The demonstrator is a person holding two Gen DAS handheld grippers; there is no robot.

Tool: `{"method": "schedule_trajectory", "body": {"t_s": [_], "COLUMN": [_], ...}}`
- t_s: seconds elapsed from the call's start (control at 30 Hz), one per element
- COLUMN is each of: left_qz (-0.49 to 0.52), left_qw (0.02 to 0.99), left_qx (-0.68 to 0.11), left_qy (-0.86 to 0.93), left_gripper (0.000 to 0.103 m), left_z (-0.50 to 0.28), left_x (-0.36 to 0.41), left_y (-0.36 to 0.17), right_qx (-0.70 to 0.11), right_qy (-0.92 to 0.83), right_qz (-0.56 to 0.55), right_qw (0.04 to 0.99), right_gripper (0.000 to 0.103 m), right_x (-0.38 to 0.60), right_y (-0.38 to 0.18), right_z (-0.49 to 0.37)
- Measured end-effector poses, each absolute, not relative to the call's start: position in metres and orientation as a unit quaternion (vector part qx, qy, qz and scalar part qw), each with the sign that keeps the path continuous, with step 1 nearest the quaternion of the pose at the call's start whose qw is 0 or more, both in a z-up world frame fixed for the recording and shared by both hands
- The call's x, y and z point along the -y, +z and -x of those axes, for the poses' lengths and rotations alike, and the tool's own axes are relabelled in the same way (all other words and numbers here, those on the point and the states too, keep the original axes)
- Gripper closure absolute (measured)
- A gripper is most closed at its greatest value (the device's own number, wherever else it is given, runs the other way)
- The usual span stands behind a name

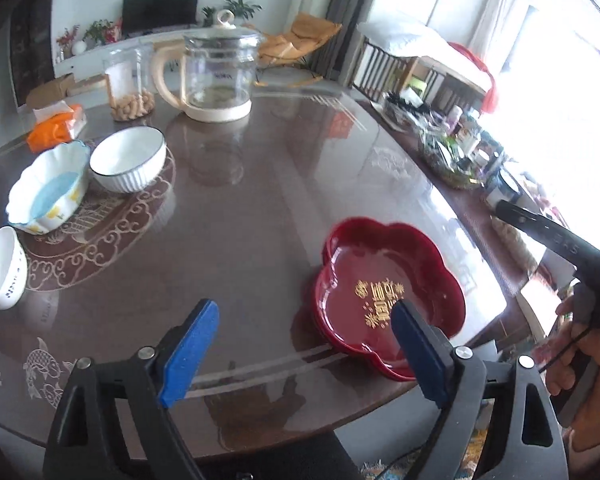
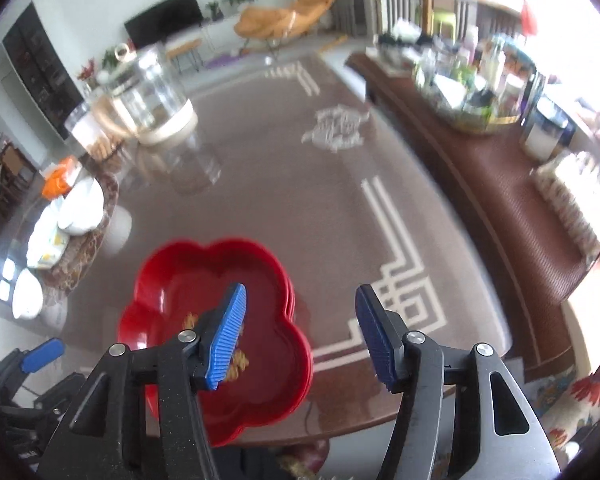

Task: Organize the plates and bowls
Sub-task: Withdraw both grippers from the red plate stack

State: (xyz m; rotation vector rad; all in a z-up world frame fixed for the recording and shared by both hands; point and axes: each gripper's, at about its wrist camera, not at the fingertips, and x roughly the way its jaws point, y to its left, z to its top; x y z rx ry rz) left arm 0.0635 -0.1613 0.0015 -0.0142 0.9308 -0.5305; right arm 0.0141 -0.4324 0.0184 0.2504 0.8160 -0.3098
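Note:
Red flower-shaped plates [image 1: 384, 280] with gold characters lie stacked near the table's front right edge; the stack also shows in the right wrist view [image 2: 260, 360]. My left gripper [image 1: 304, 346] is open and empty above the table, just left of the stack. My right gripper [image 2: 300, 334] is open and empty, hovering over the stack's right side. On the left stand a white ribbed bowl [image 1: 128, 164], a scalloped dish with a blue inside [image 1: 48, 188] and a small white bowl [image 1: 0, 268].
A glass kettle [image 1: 216, 76], a jar of nuts [image 1: 130, 84] and an orange tissue pack [image 1: 56, 124] stand at the back of the round brown table [image 1: 260, 200]. A cluttered tray [image 2: 476, 92] sits on a side cabinet to the right.

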Motion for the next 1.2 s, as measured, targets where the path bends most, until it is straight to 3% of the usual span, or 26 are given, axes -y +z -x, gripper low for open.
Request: {"method": "schedule_trajectory", "body": {"t_s": [0.07,0.23,0.53,1.2], "left_qz": [0.026,0.038,0.011,0.026], "left_qw": [0.875,0.898,0.886,0.903], "left_qx": [-0.422,-0.395,-0.434,-0.420], "left_qy": [-0.235,-0.188,-0.160,-0.084], "left_gripper": [0.007,0.007,0.007,0.007], "left_z": [-0.064,-0.063,-0.046,-0.056], "left_x": [0.141,0.107,0.093,0.027], "left_y": [0.008,-0.004,-0.050,-0.056], "right_qx": [-0.327,-0.257,-0.250,-0.275], "right_qy": [-0.182,-0.226,-0.232,-0.081], "right_qz": [-0.090,-0.088,-0.117,-0.034], "right_qw": [0.923,0.936,0.933,0.957], "right_gripper": [0.030,0.029,0.029,0.029], "right_x": [0.422,0.393,0.337,0.240], "right_y": [0.041,0.043,-0.006,-0.009], "right_z": [0.005,0.033,0.060,0.035]}}
